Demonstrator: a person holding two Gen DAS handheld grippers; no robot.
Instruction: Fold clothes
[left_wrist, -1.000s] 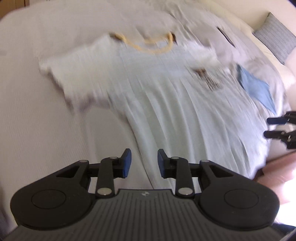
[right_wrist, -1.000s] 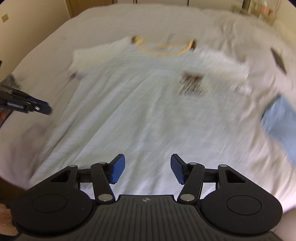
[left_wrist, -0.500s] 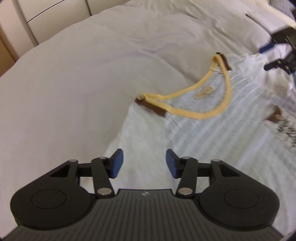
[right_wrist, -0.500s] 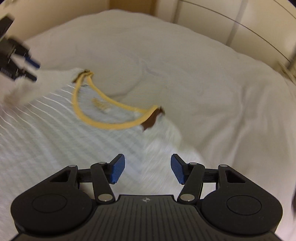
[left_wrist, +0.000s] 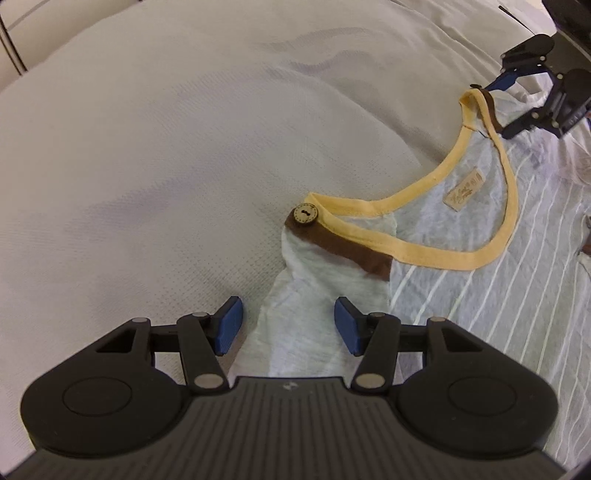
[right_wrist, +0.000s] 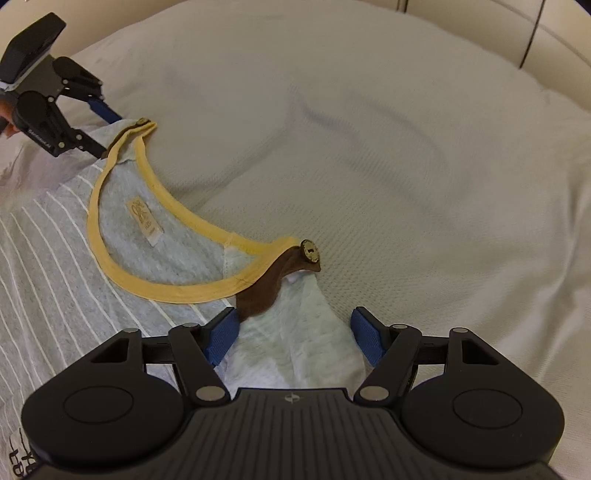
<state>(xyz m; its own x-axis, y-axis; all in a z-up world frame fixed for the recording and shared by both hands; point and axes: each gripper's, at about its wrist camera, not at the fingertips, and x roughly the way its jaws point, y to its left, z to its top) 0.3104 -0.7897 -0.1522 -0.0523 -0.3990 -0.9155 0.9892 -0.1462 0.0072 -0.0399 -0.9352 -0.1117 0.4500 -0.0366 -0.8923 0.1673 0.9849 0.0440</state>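
Note:
A pale grey T-shirt (left_wrist: 480, 280) with white stripes, a yellow collar (left_wrist: 436, 254) and brown shoulder tabs with wooden buttons (left_wrist: 305, 214) lies flat on the bed. My left gripper (left_wrist: 288, 330) is open, its jaws on either side of the shirt's left shoulder. My right gripper (right_wrist: 295, 338) is open around the other shoulder, by the button (right_wrist: 310, 255). Each gripper shows in the other's view, the right one (left_wrist: 506, 107) and the left one (right_wrist: 99, 127), both open at the collar ends.
The white textured bedcover (left_wrist: 147, 147) stretches beyond the collar in both views (right_wrist: 424, 166). A pale wall or headboard panel (right_wrist: 535, 33) rises at the far edge. A dark print (right_wrist: 18, 450) on the shirt front shows at the lower left.
Both grippers have swung from the hem side up to the collar and come down low over the shoulders. The jaws have stayed open.

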